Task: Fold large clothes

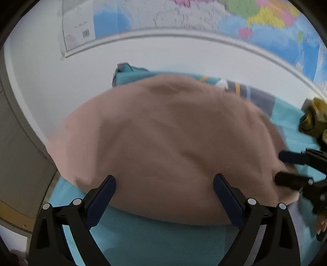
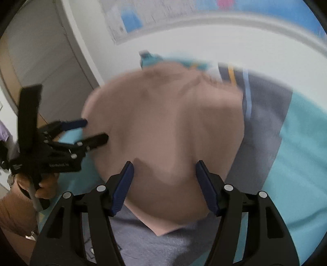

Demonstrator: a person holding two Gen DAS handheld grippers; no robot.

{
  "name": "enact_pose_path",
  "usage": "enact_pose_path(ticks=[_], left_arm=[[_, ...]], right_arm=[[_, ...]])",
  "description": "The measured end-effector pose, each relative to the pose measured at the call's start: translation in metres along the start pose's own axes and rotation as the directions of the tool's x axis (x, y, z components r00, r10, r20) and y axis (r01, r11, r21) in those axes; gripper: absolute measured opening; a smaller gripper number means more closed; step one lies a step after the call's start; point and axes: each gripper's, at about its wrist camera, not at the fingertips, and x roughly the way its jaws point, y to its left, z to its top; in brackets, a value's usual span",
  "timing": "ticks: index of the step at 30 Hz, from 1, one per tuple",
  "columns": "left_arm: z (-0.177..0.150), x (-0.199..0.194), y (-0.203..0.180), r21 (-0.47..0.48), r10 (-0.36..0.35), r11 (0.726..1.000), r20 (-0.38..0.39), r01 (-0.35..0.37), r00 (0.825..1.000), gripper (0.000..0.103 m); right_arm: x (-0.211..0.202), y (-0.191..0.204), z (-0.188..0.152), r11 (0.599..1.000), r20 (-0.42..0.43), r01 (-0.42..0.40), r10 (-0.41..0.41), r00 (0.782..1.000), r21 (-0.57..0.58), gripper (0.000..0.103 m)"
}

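Observation:
A large pink-beige garment (image 1: 163,139) lies spread on a teal-covered surface (image 1: 155,243); it also shows in the right wrist view (image 2: 167,131). My left gripper (image 1: 164,180) is open, its fingers over the garment's near edge, holding nothing. It shows from the side in the right wrist view (image 2: 96,131), at the garment's left edge. My right gripper (image 2: 164,165) is open over the garment's near corner. It shows in the left wrist view (image 1: 281,166) at the garment's right edge. The frames are blurred.
A grey cloth with yellow and blue stripes (image 2: 263,114) lies under and to the right of the garment. A yellow-green bundle (image 1: 314,116) sits at the far right. A world map (image 1: 204,16) hangs on the white wall behind. A cupboard (image 2: 40,53) stands left.

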Motion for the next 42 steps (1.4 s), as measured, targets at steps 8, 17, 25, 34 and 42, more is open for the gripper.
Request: enact_pose_path(ticks=[8,17,25,34,42], left_arm=[[0.004,-0.004,-0.003,-0.023,0.028,0.999,-0.024,-0.028,0.999,0.094],[-0.002,-0.016,-0.016,-0.028,0.019,0.999,-0.008,-0.019,1.0,0.094],[-0.004,-0.024,-0.018,-0.04,0.016,0.999,0.007,-0.015,1.0,0.095],[-0.015,-0.063,-0.027,-0.061,-0.012,0.998,0.095,0.018,0.995,0.096],[-0.029,-0.097,-0.039,-0.081,0.076,0.995,0.178,-0.062,0.981,0.096]], right_arm=[[-0.017,0.007,-0.005,1.0,0.06,-0.014,0.013,0.998,0.017,0.068],[-0.009,0.015,-0.02,1.0,0.018,-0.005,0.006,1.0,-0.028,0.069],[-0.027,0.017,-0.024,1.0,0.061,-0.014,0.014,0.998,0.0,0.069],[-0.056,0.023,-0.035,1.0,0.133,-0.018,0.018,0.991,0.002,0.083],[-0.093,0.035,-0.049,1.0,0.249,0.003,0.004,0.969,-0.031,0.098]])
